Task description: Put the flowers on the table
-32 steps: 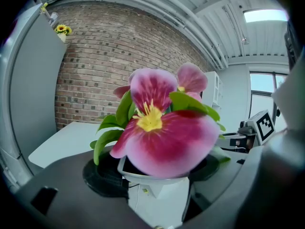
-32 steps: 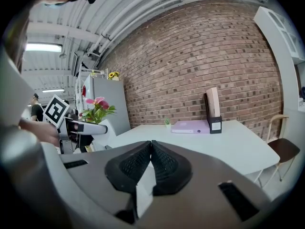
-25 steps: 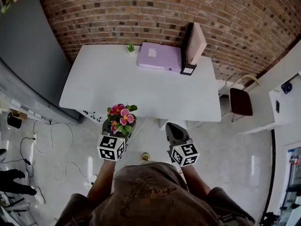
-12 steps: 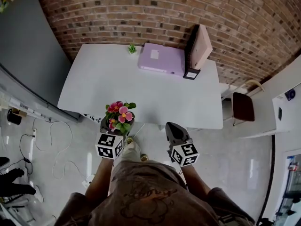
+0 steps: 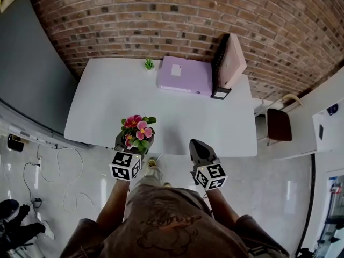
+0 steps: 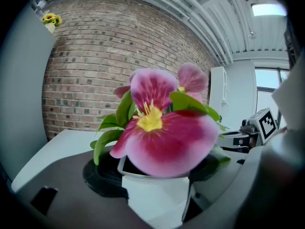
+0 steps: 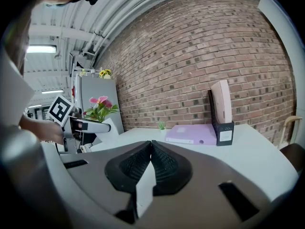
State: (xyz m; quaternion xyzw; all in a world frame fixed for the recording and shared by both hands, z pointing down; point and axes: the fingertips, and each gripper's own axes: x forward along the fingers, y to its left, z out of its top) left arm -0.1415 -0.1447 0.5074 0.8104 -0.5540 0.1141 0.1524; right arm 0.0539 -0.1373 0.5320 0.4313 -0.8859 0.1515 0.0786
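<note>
A small white pot of pink flowers [image 5: 137, 131] with green leaves sits clamped in my left gripper [image 5: 130, 145], just over the near edge of the white table [image 5: 107, 101]. In the left gripper view the flowers [image 6: 162, 128] fill the middle and the white pot [image 6: 155, 194] is held between the two jaws. My right gripper [image 5: 199, 149] hangs at the table's near edge, shut with nothing in it; in its own view the jaws [image 7: 151, 147] meet, and the flowers [image 7: 100, 106] show at the left.
At the table's far side lie a lilac box [image 5: 185, 75], an upright file holder [image 5: 228, 63] and a tiny green plant [image 5: 149, 64]. A brick wall [image 5: 161, 20] stands behind. A chair [image 5: 279, 123] is to the right, cables [image 5: 54, 160] on the floor at left.
The person has stepped closer to the table; both grippers, the left one with the flowers, now reach over its near edge. The jaws are unchanged.
</note>
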